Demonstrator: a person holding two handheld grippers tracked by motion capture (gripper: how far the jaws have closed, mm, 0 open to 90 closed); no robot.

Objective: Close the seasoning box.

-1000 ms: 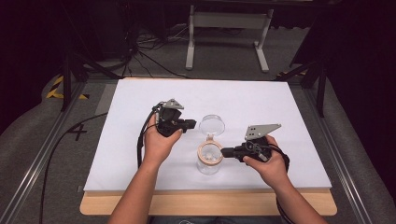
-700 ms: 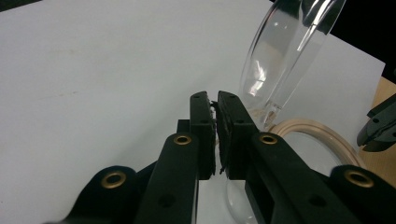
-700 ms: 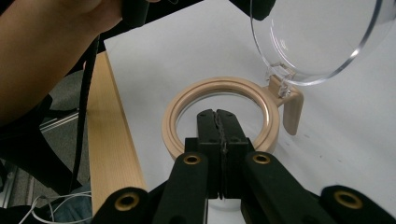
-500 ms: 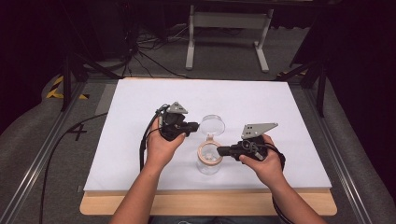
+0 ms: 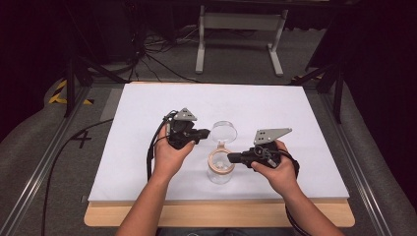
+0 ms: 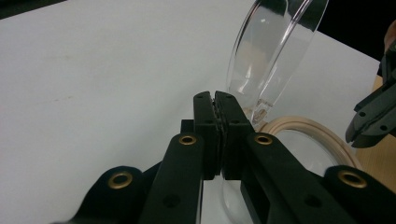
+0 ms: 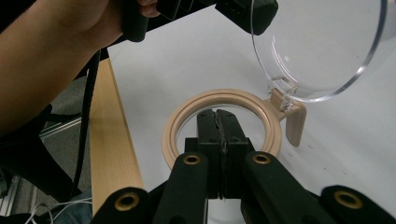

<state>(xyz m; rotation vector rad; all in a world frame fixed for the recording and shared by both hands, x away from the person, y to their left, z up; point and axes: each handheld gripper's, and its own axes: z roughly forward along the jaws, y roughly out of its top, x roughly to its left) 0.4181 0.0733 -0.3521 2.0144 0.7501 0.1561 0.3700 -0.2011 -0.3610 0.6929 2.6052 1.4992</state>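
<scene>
Left gripper (image 6: 218, 100) has its jaws pressed together, empty, just beside the raised clear lid (image 5: 224, 132); right gripper (image 7: 220, 116) likewise closed, over the beige rim (image 7: 222, 95) of the glass jar (image 5: 220, 169) at mid-front of the white table (image 5: 295, 108); bare surface all round; grey floor beyond.

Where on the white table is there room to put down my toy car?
The white mat is bare left of the left gripper, all along the far edge beyond the open clear lid, and right of the right gripper. The middle is crowded: both grippers flank the jar with its beige rim.
</scene>
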